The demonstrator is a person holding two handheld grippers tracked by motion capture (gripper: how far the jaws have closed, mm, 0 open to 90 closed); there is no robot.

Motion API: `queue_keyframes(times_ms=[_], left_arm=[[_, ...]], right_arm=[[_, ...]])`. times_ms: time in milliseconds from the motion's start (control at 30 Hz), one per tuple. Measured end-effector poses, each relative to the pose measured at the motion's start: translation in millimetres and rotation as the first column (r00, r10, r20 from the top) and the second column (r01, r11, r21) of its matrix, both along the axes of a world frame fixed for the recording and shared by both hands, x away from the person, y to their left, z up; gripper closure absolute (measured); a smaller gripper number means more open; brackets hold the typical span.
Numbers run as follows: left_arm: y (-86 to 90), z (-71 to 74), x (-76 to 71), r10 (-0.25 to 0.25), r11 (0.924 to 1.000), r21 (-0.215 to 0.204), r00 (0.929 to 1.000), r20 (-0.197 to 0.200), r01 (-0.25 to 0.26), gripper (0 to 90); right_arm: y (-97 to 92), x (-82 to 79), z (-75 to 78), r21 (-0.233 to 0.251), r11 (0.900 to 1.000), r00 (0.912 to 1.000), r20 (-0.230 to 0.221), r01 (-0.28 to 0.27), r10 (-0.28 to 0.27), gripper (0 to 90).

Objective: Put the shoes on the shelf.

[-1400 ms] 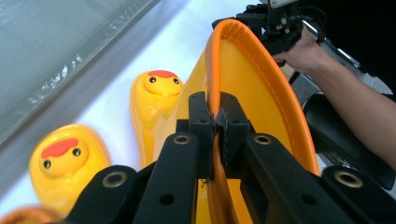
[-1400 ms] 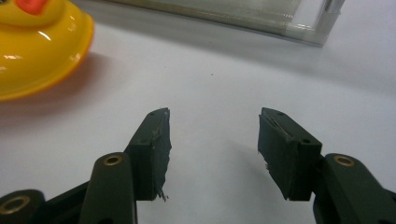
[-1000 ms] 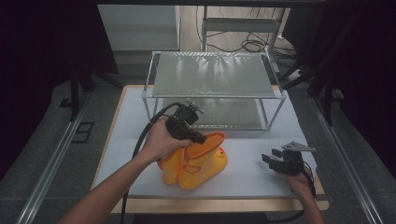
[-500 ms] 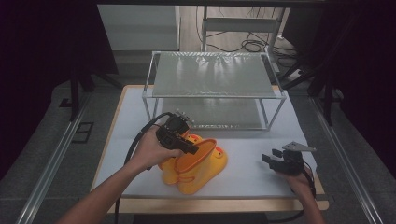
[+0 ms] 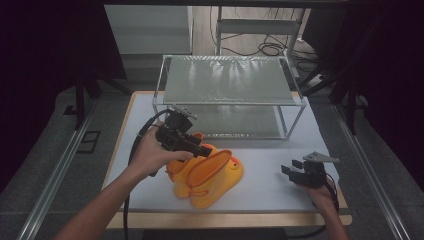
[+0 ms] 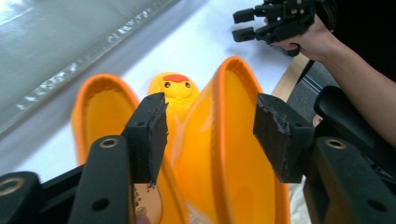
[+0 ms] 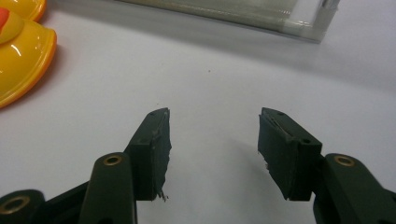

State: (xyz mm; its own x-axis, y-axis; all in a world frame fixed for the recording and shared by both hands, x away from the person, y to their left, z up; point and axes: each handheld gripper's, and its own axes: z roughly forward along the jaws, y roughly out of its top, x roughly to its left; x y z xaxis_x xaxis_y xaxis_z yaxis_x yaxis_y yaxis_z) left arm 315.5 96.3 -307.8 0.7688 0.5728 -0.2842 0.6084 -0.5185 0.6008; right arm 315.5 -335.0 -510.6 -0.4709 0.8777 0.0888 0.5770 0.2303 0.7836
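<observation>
Two yellow rubber boots with orange rims lie side by side on the white table top. A duck face shows on one toe. My left gripper hovers just above their openings. Its jaws have just been opening and now stand apart, with the orange rim of one boot between the pads but untouched. My right gripper rests open near the table's right front. There is nothing between its fingertips, and the boots' toes lie off to its left.
A two-tier metal rack with mesh shelves stands at the back of the table, just behind the boots. The table's wooden front edge runs below the boots. Cables lie on the floor beyond the rack.
The left gripper has come toward the table's front with the boot's shaft, lowered it, then opened and let go of the rim. The right gripper has stayed put.
</observation>
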Motion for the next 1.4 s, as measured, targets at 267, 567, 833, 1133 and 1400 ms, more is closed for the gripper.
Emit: queue_keyframes(times_ms=[267, 567, 833, 1133, 1400], left_arm=[[10.8, -10.2, 8.8, 0.021, 0.9996, -0.018, 0.9969, -0.075, -0.022, 41.8], [1.6, -23.3, 10.0, -0.003, 0.9997, 0.022, 0.993, -0.118, 0.006, 37.9], [-10.5, -35.2, 11.3, -0.005, 0.9962, 0.086, 0.9918, -0.128, 0.016, 36.6], [-30.6, -40.9, 8.3, 0.023, 0.9813, 0.192, 0.9974, -0.068, -0.01, 38.0], [-34.7, -39.7, 5.7, 0.012, 0.9746, 0.224, 0.9996, -0.024, -0.007, 64.4]], right_arm=[[0.1, 0.4, -0.8, -0.005, 1.0, 1.0, -0.004, -0.001, 0.001, 43.9], [-0.3, 0.6, -1.3, -0.009, 1.0, 1.0, -0.007, -0.001, 0.001, 43.9], [-0.6, 1.1, -1.7, -0.012, 0.9999, 0.9999, -0.01, -0.001, 0.001, 43.9], [-1.1, 1.5, -1.8, -0.011, 0.9999, 0.9999, -0.013, 0.001, -0.002, 43.8], [-2.5, 1.8, -2.0, -0.011, 0.9999, 0.9998, -0.016, 0.008, -0.008, 43.8]])
